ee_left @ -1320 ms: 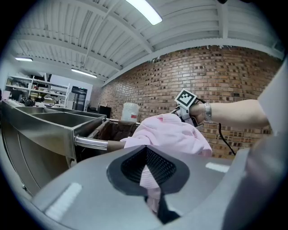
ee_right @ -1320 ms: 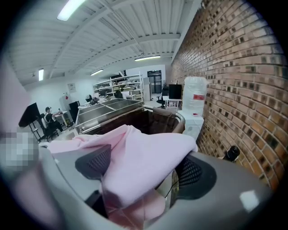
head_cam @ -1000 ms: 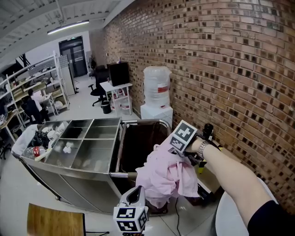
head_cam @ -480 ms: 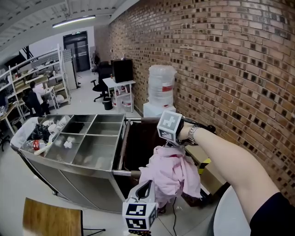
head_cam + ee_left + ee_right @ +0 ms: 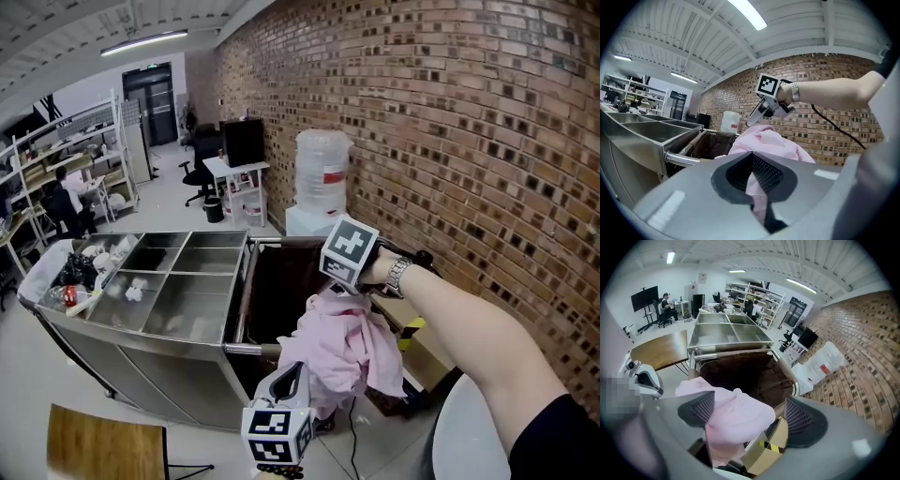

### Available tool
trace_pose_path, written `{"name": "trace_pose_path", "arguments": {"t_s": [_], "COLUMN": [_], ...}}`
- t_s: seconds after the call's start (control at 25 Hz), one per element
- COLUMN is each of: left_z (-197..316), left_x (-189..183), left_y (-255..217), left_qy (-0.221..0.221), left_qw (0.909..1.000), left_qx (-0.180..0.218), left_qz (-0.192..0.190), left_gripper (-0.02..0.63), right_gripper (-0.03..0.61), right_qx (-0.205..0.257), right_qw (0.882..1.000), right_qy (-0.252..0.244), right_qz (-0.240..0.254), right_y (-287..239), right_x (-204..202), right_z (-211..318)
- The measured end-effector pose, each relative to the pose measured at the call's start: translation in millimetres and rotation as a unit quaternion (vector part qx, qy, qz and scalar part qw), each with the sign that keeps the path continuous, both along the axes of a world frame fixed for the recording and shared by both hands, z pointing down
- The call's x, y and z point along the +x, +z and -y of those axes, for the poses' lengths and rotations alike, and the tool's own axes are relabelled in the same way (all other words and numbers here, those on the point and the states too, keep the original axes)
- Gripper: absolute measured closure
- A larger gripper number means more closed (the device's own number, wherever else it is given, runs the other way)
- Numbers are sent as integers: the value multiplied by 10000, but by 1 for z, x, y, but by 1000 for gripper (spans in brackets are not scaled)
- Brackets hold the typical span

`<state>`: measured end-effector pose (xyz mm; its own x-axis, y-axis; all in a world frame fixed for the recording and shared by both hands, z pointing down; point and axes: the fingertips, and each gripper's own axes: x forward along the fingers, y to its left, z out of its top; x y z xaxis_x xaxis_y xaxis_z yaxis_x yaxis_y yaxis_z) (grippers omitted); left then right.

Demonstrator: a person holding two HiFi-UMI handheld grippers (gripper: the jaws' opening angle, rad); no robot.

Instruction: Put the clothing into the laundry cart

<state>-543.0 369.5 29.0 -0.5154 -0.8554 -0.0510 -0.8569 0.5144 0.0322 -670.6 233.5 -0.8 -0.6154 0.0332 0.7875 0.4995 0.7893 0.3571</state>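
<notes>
On the left we see one steel trolley [image 5: 159, 370]. Right beside it stands one laundry cart [image 5: 281, 281] with a dark brown bag. Our left gripper [image 5: 289, 378] is low in front. Its fingers are shut tight on the one pink piece of clothing [image 5: 342, 347]. The clothing hangs in a bunch at the near edge of the cart, not down inside it. Our right gripper [image 5: 336, 287] is just above the bunch. Its fingers are wide apart and have just been closing a little. The pink cloth is between them but not squeezed. Behind the cart stands one water jug [image 5: 322, 173].
</notes>
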Motion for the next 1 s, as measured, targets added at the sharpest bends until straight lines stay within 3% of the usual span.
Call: {"name": "trace_pose_path", "arguments": {"t_s": [0.12, 0.36, 0.68, 1.0], "left_z": [-4, -5, -2, 16], "left_x": [9, 32, 90, 165], "left_y": [-14, -21, -29, -27], "left_qy": [-19, -100, -458, -722], "left_qw": [10000, 9998, 9987, 9972], "left_qx": [89, 183, 205, 121], "left_qz": [23, -12, 16, 130], "left_gripper": [612, 612, 612, 612], "right_gripper": [135, 261, 468, 577], "right_qx": [-199, -606, -1061, -1380], "right_qw": [9993, 9916, 9670, 9345], "right_qy": [22, -91, -539, -768], "right_qz": [303, 1142, 2253, 3189], "right_y": [-10, -39, -61, -52], "right_x": [14, 57, 155, 269], "right_z": [-6, -22, -48, -48]}}
